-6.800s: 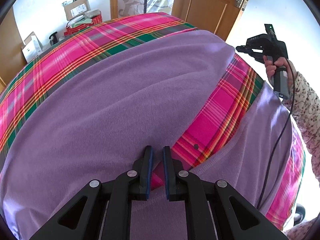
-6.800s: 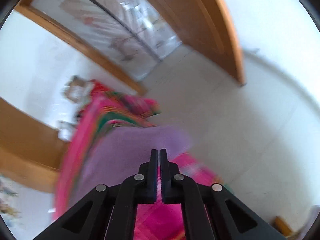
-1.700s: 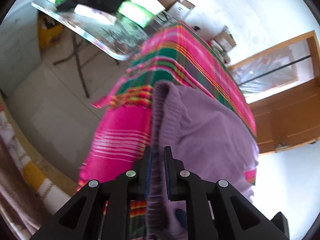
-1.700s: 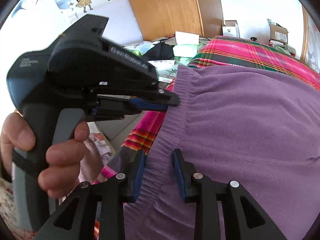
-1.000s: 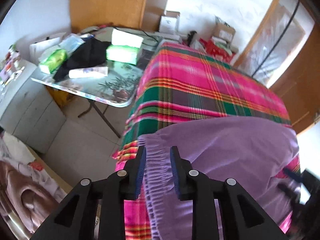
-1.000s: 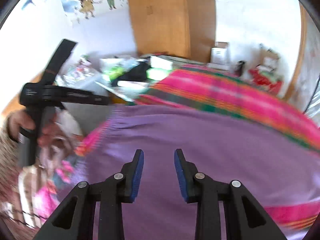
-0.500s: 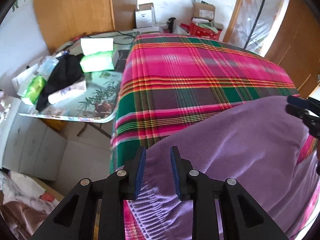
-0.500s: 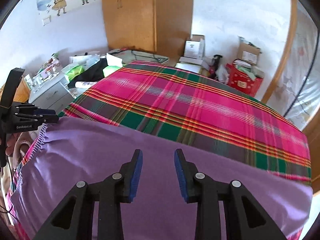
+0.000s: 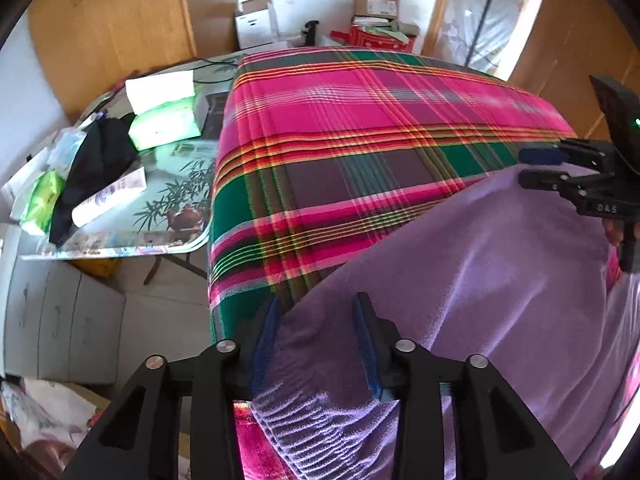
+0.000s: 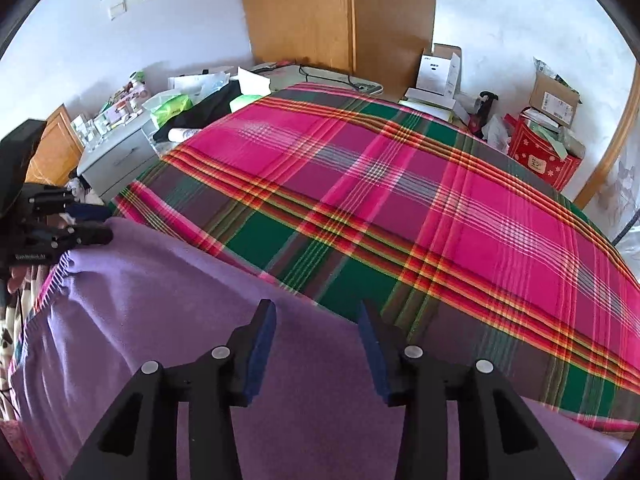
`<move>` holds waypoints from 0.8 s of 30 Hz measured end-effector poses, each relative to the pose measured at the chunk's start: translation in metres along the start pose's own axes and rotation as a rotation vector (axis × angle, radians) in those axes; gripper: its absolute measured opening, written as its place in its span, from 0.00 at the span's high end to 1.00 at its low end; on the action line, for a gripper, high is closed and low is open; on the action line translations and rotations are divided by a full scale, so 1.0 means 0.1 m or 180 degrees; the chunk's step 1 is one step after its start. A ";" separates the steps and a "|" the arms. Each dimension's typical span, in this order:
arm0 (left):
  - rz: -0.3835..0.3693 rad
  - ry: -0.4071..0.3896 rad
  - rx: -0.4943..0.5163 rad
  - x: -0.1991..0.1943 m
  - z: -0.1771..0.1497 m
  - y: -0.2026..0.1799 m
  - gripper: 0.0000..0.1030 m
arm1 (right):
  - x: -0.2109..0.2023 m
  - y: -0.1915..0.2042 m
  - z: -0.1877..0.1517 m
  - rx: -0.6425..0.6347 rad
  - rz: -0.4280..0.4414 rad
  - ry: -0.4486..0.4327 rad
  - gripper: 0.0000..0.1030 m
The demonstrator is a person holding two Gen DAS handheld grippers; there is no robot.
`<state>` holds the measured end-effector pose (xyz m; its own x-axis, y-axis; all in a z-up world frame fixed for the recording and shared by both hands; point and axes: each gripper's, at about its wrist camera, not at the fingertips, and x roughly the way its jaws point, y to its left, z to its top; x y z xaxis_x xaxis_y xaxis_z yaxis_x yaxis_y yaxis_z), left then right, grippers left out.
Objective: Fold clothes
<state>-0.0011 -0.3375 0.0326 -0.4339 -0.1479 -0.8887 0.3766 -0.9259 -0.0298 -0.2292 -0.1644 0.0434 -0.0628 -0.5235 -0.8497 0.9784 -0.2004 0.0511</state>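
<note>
— While the trousers [image 9: 500, 300] lie flat on the near part of the plaid cover [image 9: 360, 128], where do the tools stand?

— Left gripper [image 9: 316, 344] hangs over the gathered waistband [image 9: 320, 432] at the near left corner. Its jaws have just been opening; purple cloth lies between them, but the blue pads [image 9: 262, 344] stand clear of it.

— And the other?

— Right gripper [image 10: 316, 344] is over the folded edge of the trousers [image 10: 200, 340], further right. Its jaws have also just been opening, wide apart, pressing on nothing.

— Does the cloth reach the far side?

— No. The far half of the cover [image 10: 400, 184] is bare plaid. Left of the bed stands a side table [image 9: 160, 216] with tissue packs [image 9: 164, 128] and a black cloth [image 9: 96, 168]; boxes [image 10: 436, 68] sit by the far wall.
</note>
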 end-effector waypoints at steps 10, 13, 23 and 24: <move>0.0020 -0.0017 0.0123 0.03 0.02 -0.04 0.57 | 0.09 0.00 0.00 -0.0092 0.0035 -0.0004 0.58; 0.0014 -0.0029 0.0175 0.01 0.03 -0.09 0.76 | 0.09 0.02 0.00 -0.0116 0.0038 -0.0007 0.58; 0.0384 -0.0200 0.0192 -0.01 0.10 -0.14 0.97 | 0.06 0.05 0.03 -0.0060 0.0050 -0.0110 0.97; 0.0403 -0.0235 0.0169 -0.03 0.11 -0.13 0.97 | 0.05 0.05 0.04 -0.0032 0.0021 -0.0151 0.97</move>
<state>-0.0133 -0.3290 0.0402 -0.4454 -0.2881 -0.8477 0.3893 -0.9150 0.1064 -0.2256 -0.1711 0.0418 -0.0655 -0.5636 -0.8235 0.9807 -0.1888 0.0512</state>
